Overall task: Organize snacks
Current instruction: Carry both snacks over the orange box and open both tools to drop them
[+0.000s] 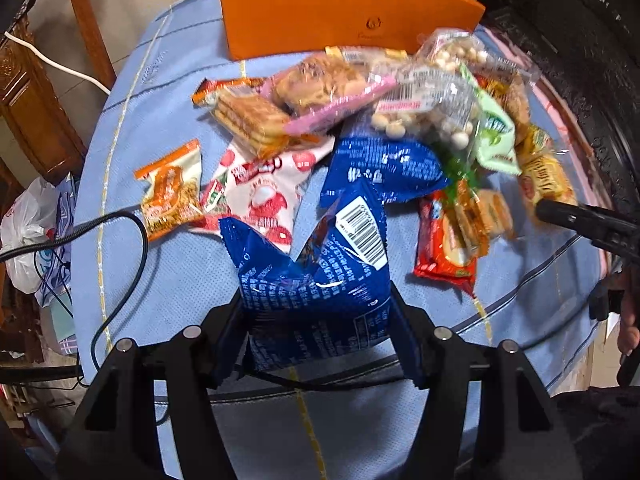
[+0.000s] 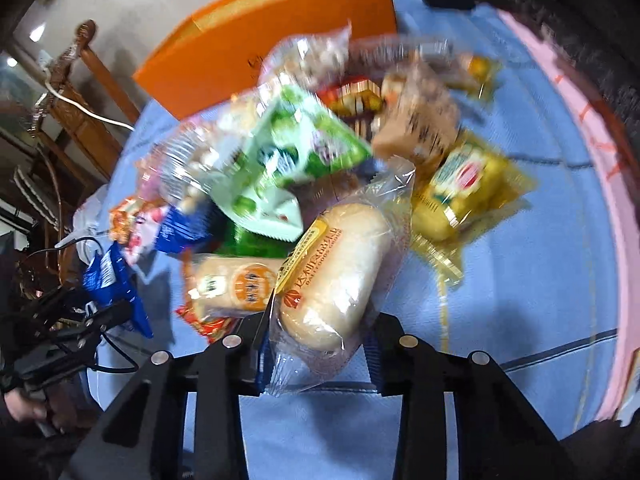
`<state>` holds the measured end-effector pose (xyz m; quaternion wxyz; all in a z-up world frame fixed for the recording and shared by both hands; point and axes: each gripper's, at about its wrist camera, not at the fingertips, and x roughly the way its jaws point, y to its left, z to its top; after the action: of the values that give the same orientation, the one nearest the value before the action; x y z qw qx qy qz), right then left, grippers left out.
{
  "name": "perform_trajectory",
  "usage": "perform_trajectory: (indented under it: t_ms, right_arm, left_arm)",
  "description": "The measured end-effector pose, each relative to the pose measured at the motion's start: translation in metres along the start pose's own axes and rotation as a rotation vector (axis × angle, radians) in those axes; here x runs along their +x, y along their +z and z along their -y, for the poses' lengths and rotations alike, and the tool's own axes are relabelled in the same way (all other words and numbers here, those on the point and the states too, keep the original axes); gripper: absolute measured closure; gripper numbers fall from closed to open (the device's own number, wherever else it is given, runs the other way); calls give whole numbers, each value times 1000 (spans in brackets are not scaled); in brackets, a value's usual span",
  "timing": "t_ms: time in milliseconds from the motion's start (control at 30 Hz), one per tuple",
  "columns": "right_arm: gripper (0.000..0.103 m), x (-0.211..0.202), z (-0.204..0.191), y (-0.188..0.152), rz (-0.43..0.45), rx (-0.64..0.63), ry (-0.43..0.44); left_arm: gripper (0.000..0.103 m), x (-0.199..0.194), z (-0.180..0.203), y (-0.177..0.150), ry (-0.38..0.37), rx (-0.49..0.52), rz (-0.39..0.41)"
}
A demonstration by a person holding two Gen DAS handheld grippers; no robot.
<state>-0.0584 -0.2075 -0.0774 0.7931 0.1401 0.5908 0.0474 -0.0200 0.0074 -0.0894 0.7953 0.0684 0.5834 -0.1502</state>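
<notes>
My left gripper is shut on a blue snack bag with a barcode, held above the blue tablecloth. My right gripper is shut on a clear-wrapped bread roll. A pile of snack packets lies beyond both grippers in front of the orange box, which also shows in the right wrist view. The left gripper with its blue bag shows at the left of the right wrist view. The right gripper's tip enters the left wrist view from the right.
A second blue bag, a lychee packet, an orange noodle packet and a red cracker pack lie on the cloth. A green packet and yellow packets lie nearby. Wooden furniture stands left; a black cable crosses.
</notes>
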Motion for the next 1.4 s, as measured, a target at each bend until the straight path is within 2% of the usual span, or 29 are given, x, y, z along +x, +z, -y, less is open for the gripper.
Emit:
perform_trajectory:
  t_ms: [167,300,467,567,700,800,900,1033,1167,1200,1267,1367,1400]
  right_arm:
    - [67,-28,-4,1,73,-9,26]
    - [67,-55,1,21,139,-19,63]
    - [67,-79,0,66,232,-38,102]
    - [67,-82,-7,105,286,-53,102]
    - [66,-74,-13,165,338,-59,91]
    - [66,-60,-16,205,348,-59,78]
    - [66,-38,-16,245,336,-42,76]
    - [66,-4,-15,273,288,-10,66]
    - [62,27,-7,287,202,42,56]
    - [52,29,-6,287,197,53,50]
    - [38,24,-5,283,235,51,26]
    - [34,15,-7,271,260,37,15]
    - [34,14,-4,269,261,39,17]
  left_arm:
    - [41,-20,1,13,-22,1,54]
    - [41,-45,1,35,-52,1,120]
    - [41,-74,1,86,-86,-7,213]
    - [41,-81,1,127,-74,-15,263]
    - [41,-79,-7,185,-70,-72,305]
    - [41,-58,-11,235,-51,-118,273]
    - [41,-35,-9,271,-14,-125,238]
    - [41,1,-9,307,6,-143,169]
    - [36,29,-12,322,18,-182,120]
    - [32,30,-15,318,15,-190,116]
    - [22,31,-19,312,7,-211,126]
    - [12,23,-18,302,9,-210,142]
    - [12,21,-19,298,12,-212,143]
